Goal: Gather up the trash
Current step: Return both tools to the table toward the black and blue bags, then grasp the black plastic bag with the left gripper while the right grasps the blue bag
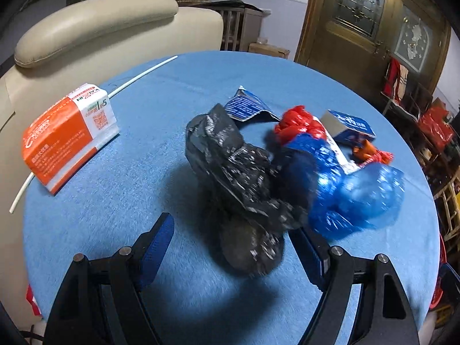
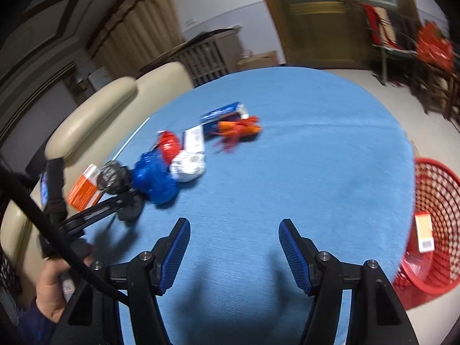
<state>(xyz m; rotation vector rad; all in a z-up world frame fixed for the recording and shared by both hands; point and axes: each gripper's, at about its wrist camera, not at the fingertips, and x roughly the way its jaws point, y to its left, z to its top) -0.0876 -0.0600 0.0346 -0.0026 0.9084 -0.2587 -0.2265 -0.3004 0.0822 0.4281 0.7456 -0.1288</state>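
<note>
Trash sits in a loose cluster on the blue desk (image 1: 149,155), centre to right of the left wrist view. Black crumpled bag (image 1: 238,178) is at frame centre, between the fingers of the left tongs (image 1: 230,238). Pads stand wide and the left pad is clearly apart from the bag; the right pad sits close against it, and contact can't be confirmed through the blur. Left tongs are released, not clenched on anything.

Just right of the black bag, touching it: blue plastic bag (image 1: 356,198). Red bag (image 1: 299,123) sits above it, touching. Torn blue wrapper (image 1: 247,106) lies behind the black bag. Small blue box (image 1: 350,125) is at right of centre, with an orange-red scrap (image 1: 371,152) just below it.

Orange and white carton (image 1: 69,138) lies at left, well apart from the cluster, near the desk edge. White thin rod (image 1: 143,73) runs along that edge, passing behind the carton.

Right wrist view: right tongs (image 2: 234,247) are released, nothing between the pads, bare desk below. The cluster is in the left-centre of the frame, with a white crumpled wad (image 2: 188,165) beside the blue bag. Red mesh basket (image 2: 428,224) is at the right edge, off the desk, with an orange and white box (image 2: 424,231) in it. A hand (image 2: 53,293) grips the other tool at lower left.

Cream armchair (image 1: 95,31) stands behind the desk, upper left.
</note>
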